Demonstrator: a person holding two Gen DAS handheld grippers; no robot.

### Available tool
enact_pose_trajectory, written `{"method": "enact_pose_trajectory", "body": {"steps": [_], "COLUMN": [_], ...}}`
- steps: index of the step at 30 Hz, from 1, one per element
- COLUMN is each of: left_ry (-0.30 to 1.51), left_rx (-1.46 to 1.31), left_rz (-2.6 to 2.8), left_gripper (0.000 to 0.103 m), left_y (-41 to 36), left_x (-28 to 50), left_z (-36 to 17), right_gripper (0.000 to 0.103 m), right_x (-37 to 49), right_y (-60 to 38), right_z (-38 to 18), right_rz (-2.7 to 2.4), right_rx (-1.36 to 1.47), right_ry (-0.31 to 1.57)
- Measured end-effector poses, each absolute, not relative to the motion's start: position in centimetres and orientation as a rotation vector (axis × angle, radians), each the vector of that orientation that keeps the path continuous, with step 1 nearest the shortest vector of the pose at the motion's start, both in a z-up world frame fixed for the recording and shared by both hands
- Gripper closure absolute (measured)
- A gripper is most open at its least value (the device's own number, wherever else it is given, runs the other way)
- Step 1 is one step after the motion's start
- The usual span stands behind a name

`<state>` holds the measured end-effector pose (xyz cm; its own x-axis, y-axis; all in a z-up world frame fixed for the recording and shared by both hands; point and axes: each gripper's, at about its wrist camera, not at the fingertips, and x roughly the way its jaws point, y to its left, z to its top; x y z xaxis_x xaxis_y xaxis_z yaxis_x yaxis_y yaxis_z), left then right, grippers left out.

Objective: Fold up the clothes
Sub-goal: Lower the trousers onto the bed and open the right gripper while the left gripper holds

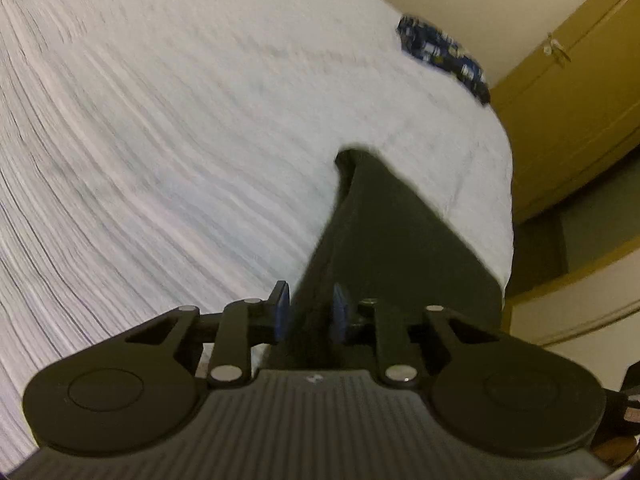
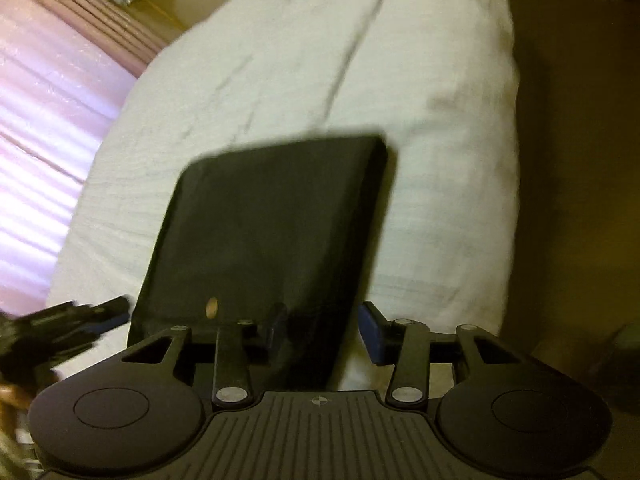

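Left wrist view: the white bedsheet (image 1: pixel 180 140) fills nearly everything, ribbed and blurred, its rounded edge curving down the right side against the yellow-brown wardrobe doors (image 1: pixel 568 100). Wide bare sheet lies left of the dark garment (image 1: pixel 380 232); to the garment's right only a narrow strip of sheet remains before the bed's edge. Well beyond the garment, at the far edge of the sheet, sits a blue patterned cloth (image 1: pixel 440 54).

The dark garment rises as a folded wedge from the sheet toward the camera and runs straight between the blue pads of the left gripper (image 1: pixel 310 312). The pads are drawn close together with cloth pinched between them.

In the right wrist view the sheet (image 2: pixel 440 120) is rumpled, with pink curtains (image 2: pixel 48 120) beyond its left edge. The garment (image 2: pixel 264 232) shows as a broad, flat, dark panel with a rounded far fold, its near part reaching the right gripper (image 2: pixel 324 330). Here the jaws stand noticeably apart: the left finger (image 2: pixel 276 328) lies against the cloth, the right blue pad (image 2: pixel 370 334) is clear of it over white sheet. The other tool (image 2: pixel 76 320) shows blurred at the garment's near-left corner.
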<state>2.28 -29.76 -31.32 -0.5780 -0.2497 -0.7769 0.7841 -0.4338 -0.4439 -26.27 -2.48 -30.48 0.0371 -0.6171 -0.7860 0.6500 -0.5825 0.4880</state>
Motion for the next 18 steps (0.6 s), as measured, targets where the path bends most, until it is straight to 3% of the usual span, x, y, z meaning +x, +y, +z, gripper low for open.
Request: {"method": "enact_pose_trajectory", "body": {"steps": [8, 15, 18], "left_ry": [0.920, 0.870, 0.970], "left_rx": [0.978, 1.090, 1.043], "left_rz": [-2.269, -2.155, -2.119], "left_gripper": [0.092, 0.100, 0.100], "left_y": [-29.5, -28.5, -28.3], "left_x": [-5.8, -2.8, -0.2], "left_z": [-31.2, -35.6, -35.4], "right_gripper": [0.060, 0.060, 0.060], "right_x": [-23.4, -19.1, -17.5], "right_y": [-7.8, -8.9, -7.2], "right_z": [-29.2, -33.9, -33.7], "right_rz": [-1.772, -1.709, -1.658], "right_rx": [1.089, 0.989, 0.942], "right_ry": [0.231, 0.514, 0.575]}}
